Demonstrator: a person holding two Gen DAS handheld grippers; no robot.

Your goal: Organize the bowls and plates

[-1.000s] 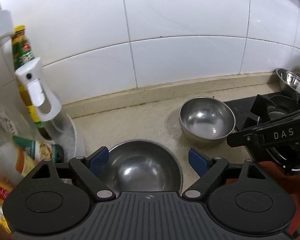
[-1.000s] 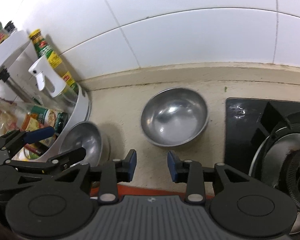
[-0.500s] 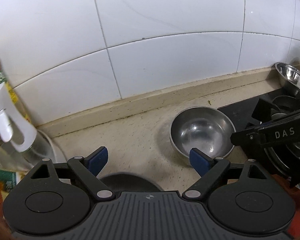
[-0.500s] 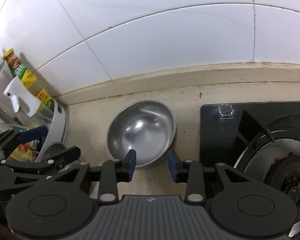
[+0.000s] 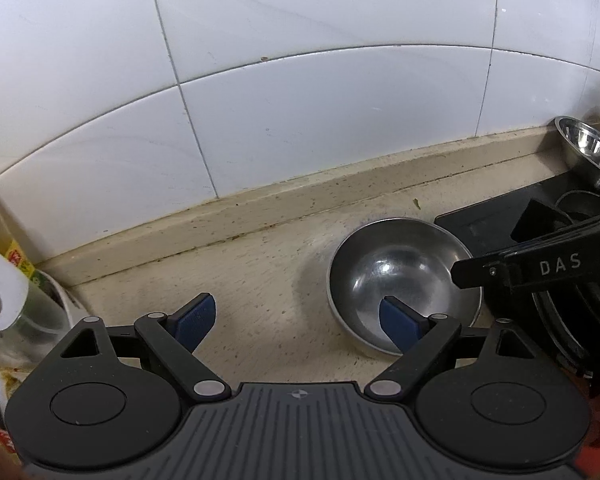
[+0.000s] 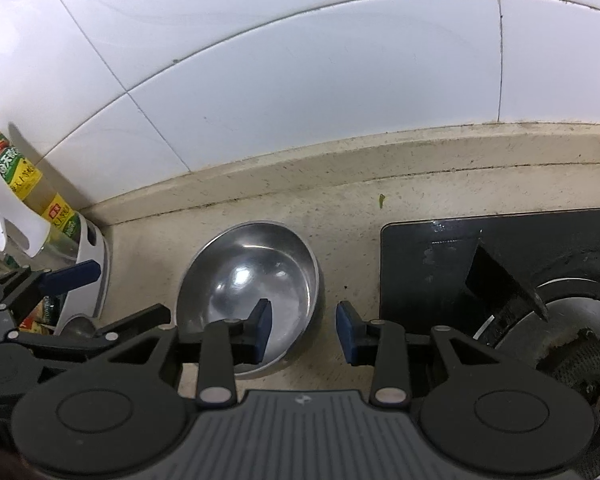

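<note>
Round steel bowl [image 6: 256, 280] sits on beige surface [image 5: 260, 280] beside black hob [image 6: 460, 256]. Right claw [image 6: 304, 330] part-open, empty, straddling bowl's near right rim. Left claw [image 5: 296, 318] spread wide, empty. Advice: lower right claw over rim, pinch firmly, lift level.

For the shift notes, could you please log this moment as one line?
left gripper: open, empty | right gripper: open, straddling steel bowl rim, no contact seen | bowl: upright on counter
</note>
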